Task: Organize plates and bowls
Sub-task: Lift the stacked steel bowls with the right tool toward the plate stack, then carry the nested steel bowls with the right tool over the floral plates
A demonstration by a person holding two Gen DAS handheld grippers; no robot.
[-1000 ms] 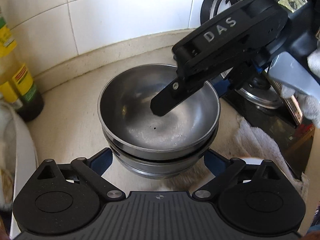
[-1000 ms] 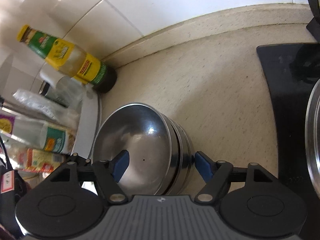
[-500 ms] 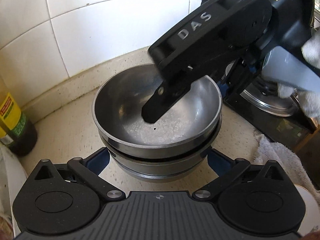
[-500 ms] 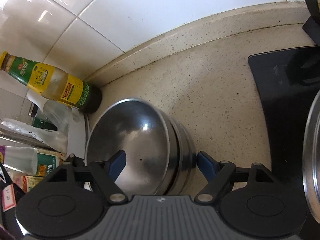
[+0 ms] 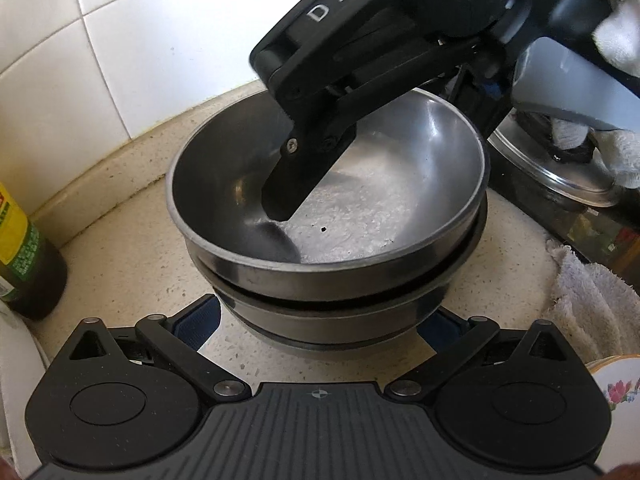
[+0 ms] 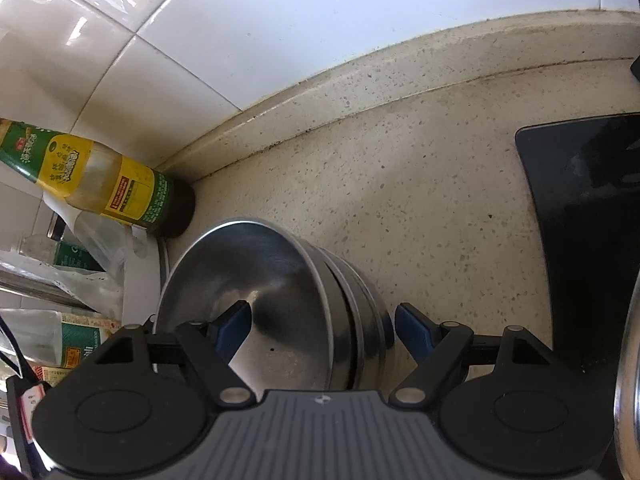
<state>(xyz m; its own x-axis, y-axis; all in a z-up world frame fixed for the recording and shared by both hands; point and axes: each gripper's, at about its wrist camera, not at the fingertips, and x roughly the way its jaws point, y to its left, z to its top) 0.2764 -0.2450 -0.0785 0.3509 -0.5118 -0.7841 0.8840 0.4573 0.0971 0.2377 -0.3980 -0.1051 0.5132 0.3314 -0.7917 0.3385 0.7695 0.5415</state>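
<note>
Left wrist view, stacked steel bowls (image 5: 360,280), top bowl empty

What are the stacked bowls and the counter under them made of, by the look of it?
Stacked bowls: probably stainless steel, brushed to semi-glossy; grey metallic sheen with bright highlights and thin rolled rims. Counter: looks like speckled beige stone or terrazzo, matte, dark flecks throughout; could be a composite.

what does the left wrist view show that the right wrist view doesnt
Only the left wrist view shows the right claw from outside, one finger dipping into the top bowl, plus a white towel, a floral plate edge and a steel pot lid.

Only the right wrist view shows the black stove top and packets at the left.

Both show the stacked steel bowls, the sauce bottle, speckled counter and white tiles.
</note>
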